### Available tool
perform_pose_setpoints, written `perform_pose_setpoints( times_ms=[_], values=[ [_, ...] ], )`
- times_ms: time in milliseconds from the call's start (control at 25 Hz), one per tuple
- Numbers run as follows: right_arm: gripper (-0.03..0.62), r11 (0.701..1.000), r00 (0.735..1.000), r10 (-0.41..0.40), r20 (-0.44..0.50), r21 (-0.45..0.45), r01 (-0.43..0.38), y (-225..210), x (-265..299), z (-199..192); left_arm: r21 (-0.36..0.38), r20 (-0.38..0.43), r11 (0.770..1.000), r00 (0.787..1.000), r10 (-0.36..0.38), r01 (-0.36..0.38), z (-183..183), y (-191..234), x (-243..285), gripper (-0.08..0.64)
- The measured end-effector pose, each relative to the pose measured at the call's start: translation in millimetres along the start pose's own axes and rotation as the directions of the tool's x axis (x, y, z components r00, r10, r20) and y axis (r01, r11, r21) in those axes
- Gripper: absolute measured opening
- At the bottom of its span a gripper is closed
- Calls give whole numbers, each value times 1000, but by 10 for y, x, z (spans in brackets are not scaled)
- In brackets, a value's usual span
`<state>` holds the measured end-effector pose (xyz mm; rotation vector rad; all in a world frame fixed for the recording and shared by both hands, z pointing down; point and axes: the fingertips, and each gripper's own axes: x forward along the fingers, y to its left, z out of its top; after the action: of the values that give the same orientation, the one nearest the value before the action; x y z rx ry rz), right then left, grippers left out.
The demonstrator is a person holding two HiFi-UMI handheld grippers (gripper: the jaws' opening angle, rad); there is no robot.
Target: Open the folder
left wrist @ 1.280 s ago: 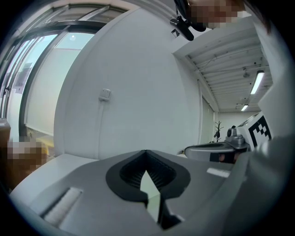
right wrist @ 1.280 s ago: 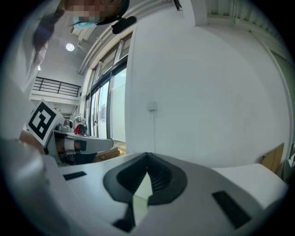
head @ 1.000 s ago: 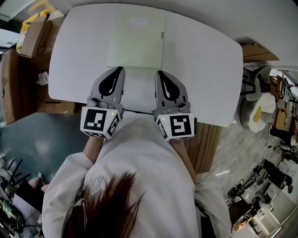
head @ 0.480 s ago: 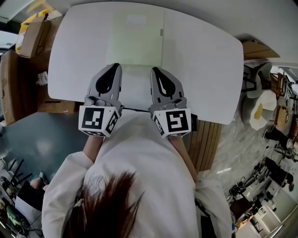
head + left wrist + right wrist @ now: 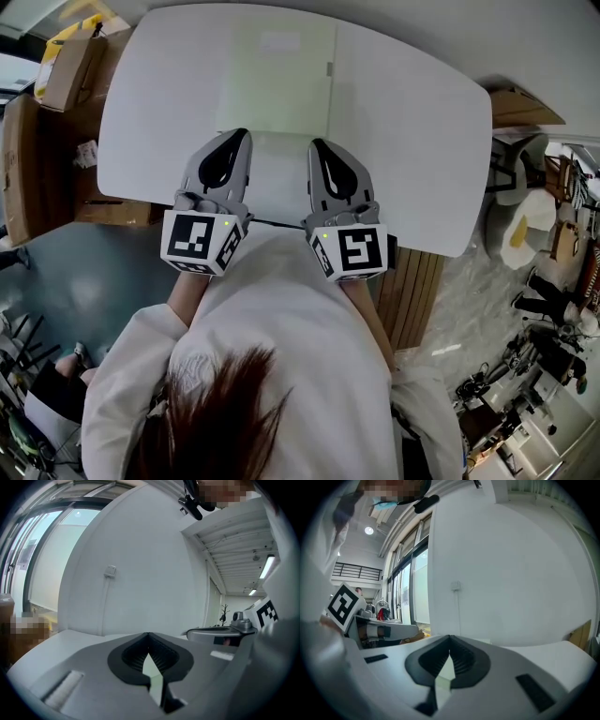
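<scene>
We hold the left gripper (image 5: 240, 137) and right gripper (image 5: 318, 145) side by side over the table (image 5: 412, 141), the 2 clenched empty, tips pointing at the folder (image 5: 277, 80).

In my head view the light is bright and even, with hardly a shadow. The white bench (image 5: 412, 112) is nearly washed out, and the pale folder (image 5: 277, 80) shows only faintly against it. Straight edges bow toward the corners. Both gripper views are round with dark rims. In the left one daylight comes through the windows (image 5: 33, 559), and the ceiling strip lights (image 5: 268, 566) glare at the right. My left hand-held gripper (image 5: 149, 637) and right hand-held gripper (image 5: 450, 639) look soft up close.
</scene>
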<state>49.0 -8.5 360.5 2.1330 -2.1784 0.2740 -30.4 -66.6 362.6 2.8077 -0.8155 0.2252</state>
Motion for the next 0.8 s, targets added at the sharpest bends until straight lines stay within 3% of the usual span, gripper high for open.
perform_pose_setpoints(
  times_ms=[800],
  values=[
    [8,1000,1000,28,5,-7,-28,3,8,46,-9,4,1000,1000,8,-8,22,-15,39,9]
  ],
)
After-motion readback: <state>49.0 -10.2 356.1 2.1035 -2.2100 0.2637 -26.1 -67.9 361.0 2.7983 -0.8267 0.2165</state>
